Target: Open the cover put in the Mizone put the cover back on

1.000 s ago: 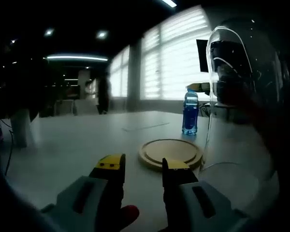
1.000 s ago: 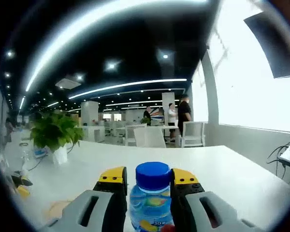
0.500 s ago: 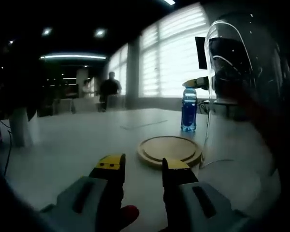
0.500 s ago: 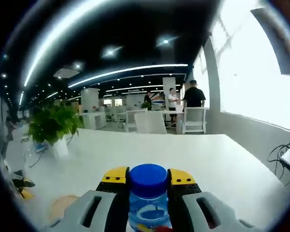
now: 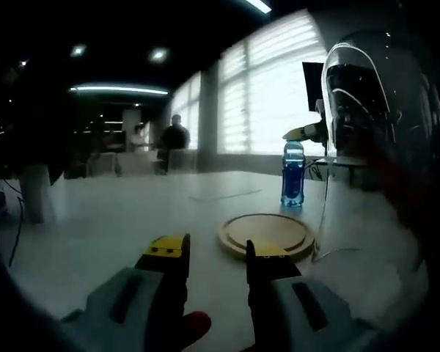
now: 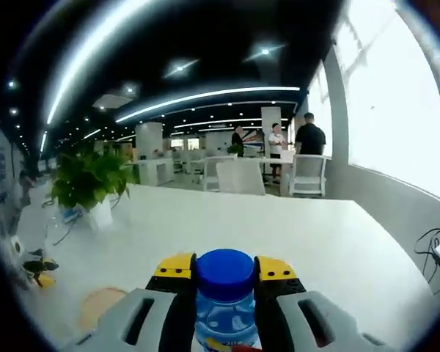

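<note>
The Mizone bottle [image 5: 292,173], blue with a blue cap, stands upright at the far side of the white table [image 5: 110,220]. Its cap [image 6: 224,273] sits between my right gripper's [image 6: 224,268] yellow-tipped jaws, which are shut on the bottle's neck. That gripper's yellow tip [image 5: 299,133] shows beside the bottle's top. A round wooden base [image 5: 268,235] lies just in front of the bottle. The clear glass dome cover [image 5: 374,154] rises at the right, off the base. My left gripper [image 5: 216,249] hovers low over the table before the base, open with nothing between its jaws.
In the right gripper view, a potted plant [image 6: 88,183] and small items [image 6: 37,271] sit at the table's left, and the wooden base [image 6: 103,304] shows low left. Chairs [image 6: 238,176] and several people [image 6: 308,139] are at the far end. Bright windows [image 5: 271,95] line the right.
My right gripper's jaws closed in on the bottle's neck about a second ago and have stayed so. Both views have shifted slightly. A person in the background walked along.
</note>
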Demonstrator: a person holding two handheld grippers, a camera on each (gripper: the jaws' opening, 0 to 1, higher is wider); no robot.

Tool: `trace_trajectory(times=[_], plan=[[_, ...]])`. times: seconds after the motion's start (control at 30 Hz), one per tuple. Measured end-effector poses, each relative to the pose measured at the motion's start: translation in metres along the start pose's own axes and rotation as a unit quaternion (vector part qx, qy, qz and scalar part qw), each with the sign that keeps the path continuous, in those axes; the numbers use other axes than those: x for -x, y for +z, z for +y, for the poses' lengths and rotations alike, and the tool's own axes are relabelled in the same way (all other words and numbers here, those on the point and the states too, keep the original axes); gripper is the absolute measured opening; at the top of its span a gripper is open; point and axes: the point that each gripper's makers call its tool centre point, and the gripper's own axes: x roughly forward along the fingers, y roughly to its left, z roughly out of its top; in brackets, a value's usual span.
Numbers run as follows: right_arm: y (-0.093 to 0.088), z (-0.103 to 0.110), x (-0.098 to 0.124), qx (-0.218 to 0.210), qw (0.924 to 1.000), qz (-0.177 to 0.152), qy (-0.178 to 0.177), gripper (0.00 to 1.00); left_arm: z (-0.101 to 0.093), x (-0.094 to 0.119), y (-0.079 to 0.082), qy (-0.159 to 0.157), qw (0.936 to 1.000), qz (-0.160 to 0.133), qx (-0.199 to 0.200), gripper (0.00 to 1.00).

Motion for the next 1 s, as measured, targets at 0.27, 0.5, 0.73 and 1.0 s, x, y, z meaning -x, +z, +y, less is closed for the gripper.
trace_trajectory(times=[0.27, 0.5, 0.73, 1.0], plan=[[-0.004, 0.001, -0.006, 0.022, 0.9992, -0.008, 0.032, 0.26, 0.0, -0.001, 0.003, 0.012, 0.9999, -0.011, -0.002, 0.25], [-0.004, 0.006, -0.008, 0.038, 0.9985, -0.011, 0.037, 0.28, 0.002, 0.003, 0.008, 0.012, 0.9996, -0.024, 0.0, 0.25], [-0.002, 0.003, -0.009, 0.029, 0.999, -0.021, 0.025, 0.27, 0.005, 0.003, 0.006, 0.02, 0.9996, -0.019, -0.005, 0.25], [-0.001, 0.0, -0.01, 0.006, 0.9996, -0.017, 0.02, 0.26, 0.009, 0.003, 0.008, 0.029, 0.9992, -0.023, -0.014, 0.25]])
